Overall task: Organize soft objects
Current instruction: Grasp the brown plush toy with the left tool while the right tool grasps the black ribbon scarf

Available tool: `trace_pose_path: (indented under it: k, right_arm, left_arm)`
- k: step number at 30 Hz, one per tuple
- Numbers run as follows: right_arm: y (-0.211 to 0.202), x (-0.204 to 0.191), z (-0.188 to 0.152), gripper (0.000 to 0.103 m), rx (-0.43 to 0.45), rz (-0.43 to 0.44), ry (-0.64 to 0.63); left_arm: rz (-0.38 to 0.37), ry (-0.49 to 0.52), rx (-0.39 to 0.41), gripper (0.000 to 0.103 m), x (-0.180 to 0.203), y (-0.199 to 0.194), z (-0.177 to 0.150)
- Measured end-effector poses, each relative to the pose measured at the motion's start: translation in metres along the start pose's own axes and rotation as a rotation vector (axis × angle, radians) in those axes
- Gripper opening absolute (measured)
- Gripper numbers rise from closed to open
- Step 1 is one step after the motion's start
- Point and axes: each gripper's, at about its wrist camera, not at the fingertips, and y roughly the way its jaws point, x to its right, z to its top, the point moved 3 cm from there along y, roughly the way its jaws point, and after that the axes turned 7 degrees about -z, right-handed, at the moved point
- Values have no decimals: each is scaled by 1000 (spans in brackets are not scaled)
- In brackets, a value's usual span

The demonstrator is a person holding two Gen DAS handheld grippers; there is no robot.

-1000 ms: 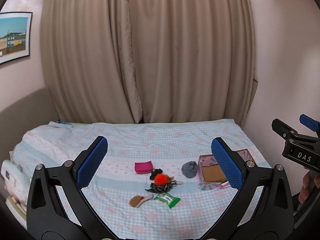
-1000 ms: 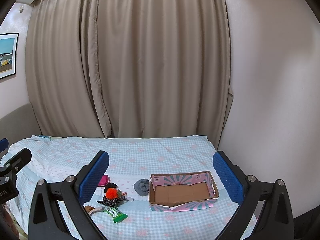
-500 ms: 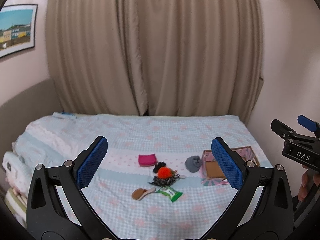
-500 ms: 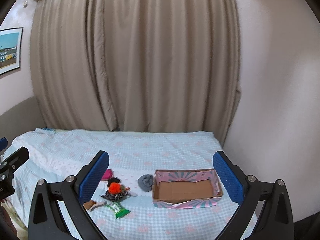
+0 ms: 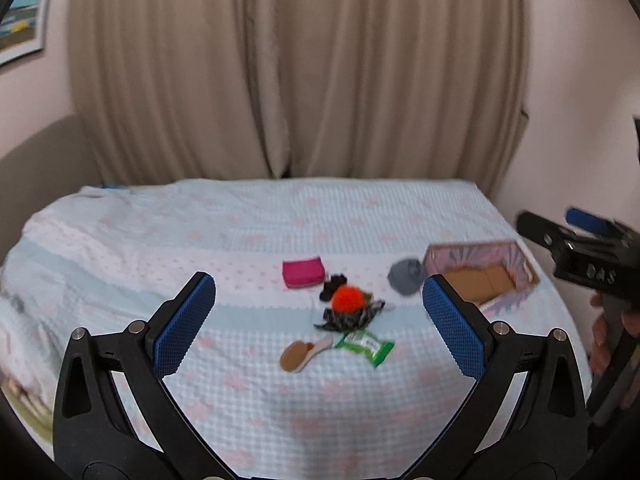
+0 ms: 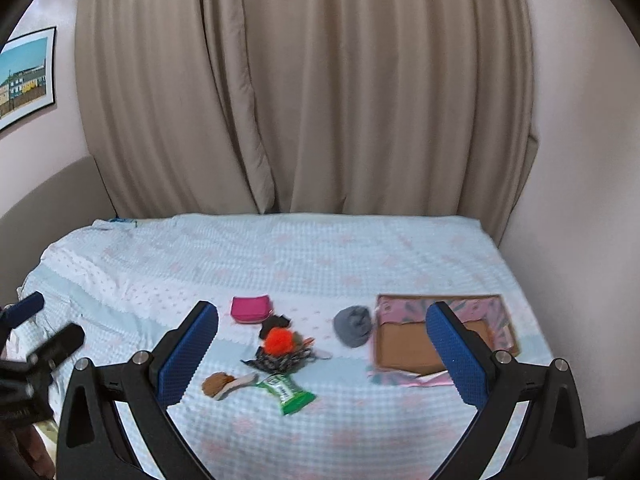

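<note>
Small soft things lie in a cluster on the bed: a pink pouch [image 5: 302, 273] [image 6: 251, 308], an orange pompom [image 5: 347, 298] [image 6: 279, 341] on a dark patterned cloth [image 5: 349, 318], a grey rolled sock [image 5: 405, 276] [image 6: 353, 325], a brown insole-shaped piece [image 5: 301, 354] [image 6: 224, 384] and a green packet [image 5: 365, 346] [image 6: 289, 393]. An open pink cardboard box [image 5: 516, 256] [image 6: 505, 312] sits to their right. My left gripper [image 5: 316, 324] is open and empty, above the bed short of the cluster. My right gripper [image 6: 322, 354] is open and empty too, likewise short of it.
The bed has a light blue checked cover [image 5: 240, 240] and fills the room up to the beige curtains [image 6: 304, 88]. A wall rises along the bed's right side [image 6: 568, 200]. A framed picture [image 6: 26, 76] hangs at left. The other gripper shows at each view's edge.
Both grippers have moved forward and tilted down toward the bed; the cluster and box look larger and closer. Nothing on the bed has moved. Both jaws stay open.
</note>
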Motion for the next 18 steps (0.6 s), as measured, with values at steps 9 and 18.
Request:
trace_pose_path:
  k: [9, 18]
  right_arm:
    - [87, -66, -40, 103, -106, 51, -24]
    - [191, -99, -96, 103, -274, 93, -53]
  left_arm:
    - [-161, 68, -176, 102, -55, 103, -59]
    - [-253, 4, -320, 101, -99, 210, -114]
